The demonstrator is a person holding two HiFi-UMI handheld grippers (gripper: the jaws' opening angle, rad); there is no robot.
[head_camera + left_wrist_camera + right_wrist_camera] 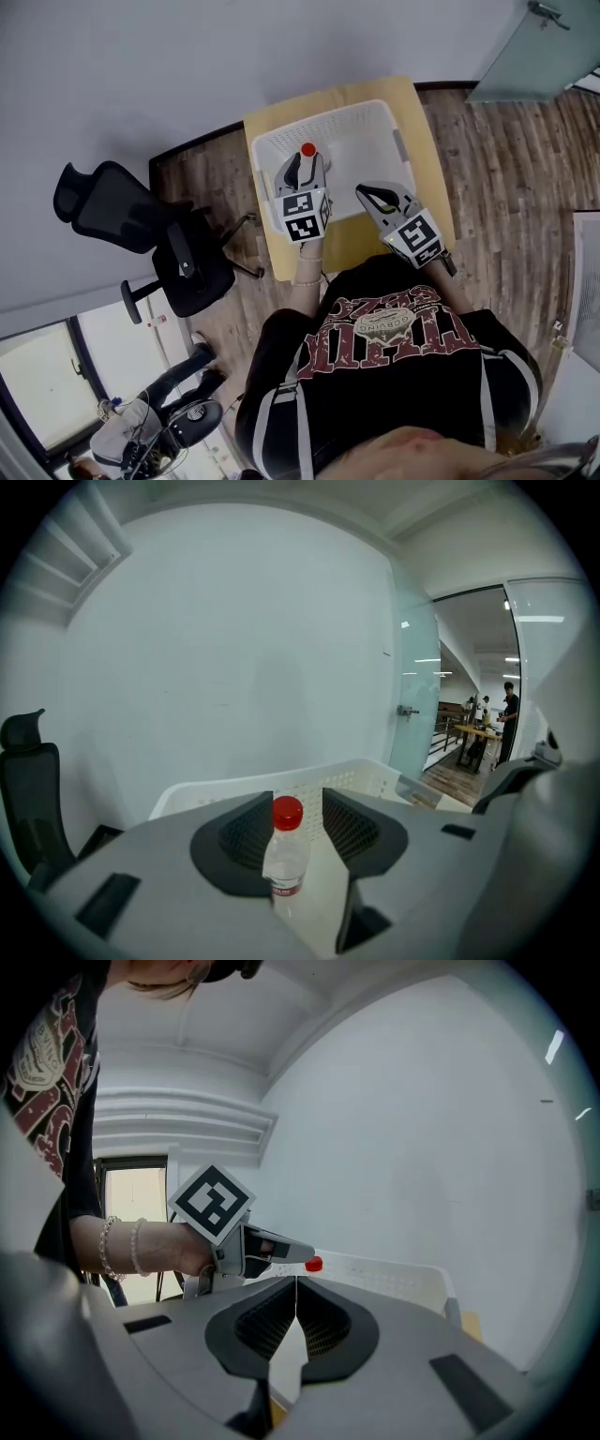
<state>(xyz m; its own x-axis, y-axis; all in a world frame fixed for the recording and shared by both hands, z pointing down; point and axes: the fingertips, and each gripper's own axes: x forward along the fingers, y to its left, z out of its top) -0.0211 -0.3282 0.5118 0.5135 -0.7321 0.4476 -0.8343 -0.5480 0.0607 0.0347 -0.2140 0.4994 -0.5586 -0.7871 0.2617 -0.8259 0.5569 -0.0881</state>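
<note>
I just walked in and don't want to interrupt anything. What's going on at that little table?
A person holds a gripper in each hand over a white basket on a small yellow table. The left gripper has its jaws apart around an upright clear bottle with a red cap. A gap shows at one jaw, so the bottle is not clamped, and its base is hidden. The right gripper hangs beside it, jaws together and empty.

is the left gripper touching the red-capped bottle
Cannot tell. Left gripper view: the left gripper stands open round the bottle, which clears one pad but overlaps the other.
</note>
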